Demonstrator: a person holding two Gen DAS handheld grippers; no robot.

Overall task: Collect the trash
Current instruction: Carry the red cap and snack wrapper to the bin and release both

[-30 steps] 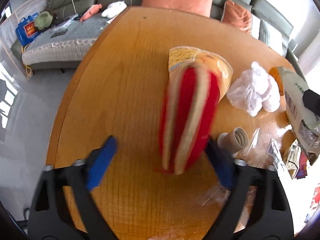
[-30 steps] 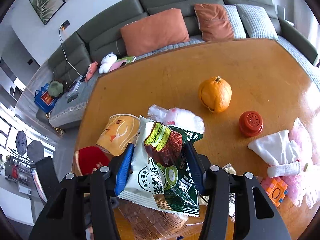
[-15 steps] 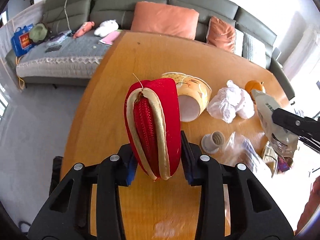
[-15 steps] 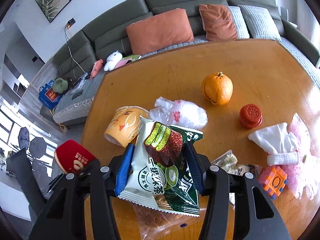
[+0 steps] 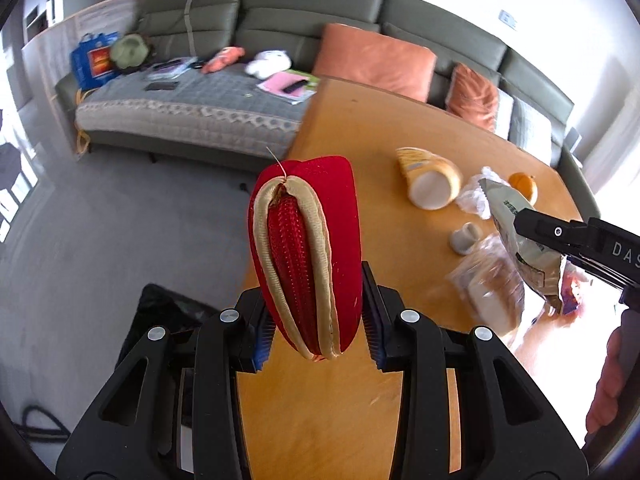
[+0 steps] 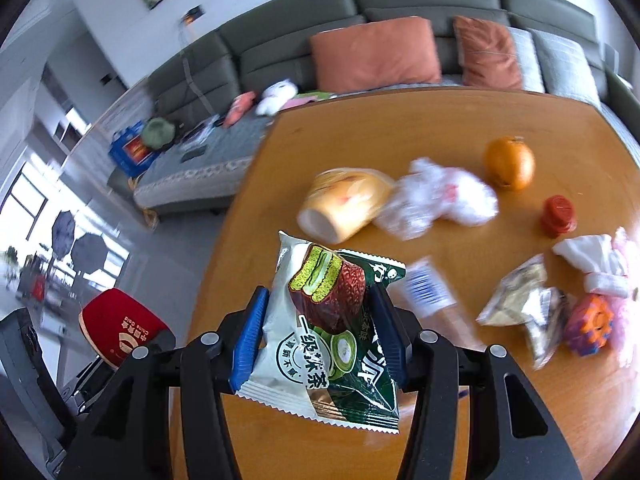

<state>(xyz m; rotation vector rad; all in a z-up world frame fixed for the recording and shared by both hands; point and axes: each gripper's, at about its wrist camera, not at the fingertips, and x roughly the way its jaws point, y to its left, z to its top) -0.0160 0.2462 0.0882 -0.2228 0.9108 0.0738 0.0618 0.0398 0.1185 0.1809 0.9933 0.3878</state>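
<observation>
My left gripper point(image 5: 316, 320) is shut on a red fabric pouch with beige trim point(image 5: 308, 248), held up over the left edge of the wooden table point(image 5: 360, 128). The right wrist view shows the same pouch point(image 6: 120, 328) at lower left, beyond the table edge. My right gripper point(image 6: 318, 320) is shut on a green and white snack wrapper point(image 6: 320, 332) above the table's near left part. In the left wrist view that wrapper point(image 5: 516, 232) hangs from the right gripper at the right side.
On the table lie a yellow paper cup point(image 6: 344, 204), a crumpled white plastic bag point(image 6: 436, 200), an orange point(image 6: 510, 164), a red cap point(image 6: 558, 216), a white cloth point(image 6: 592, 260), foil wrappers point(image 6: 520, 300) and a colourful toy point(image 6: 588, 324). A black bag point(image 5: 160, 312) sits on the floor left of the table. A grey sofa stands behind.
My left gripper closed on the red pouch, lifted it off the table and carried it toward the left edge. My right gripper moved the same way with the wrapper still in it.
</observation>
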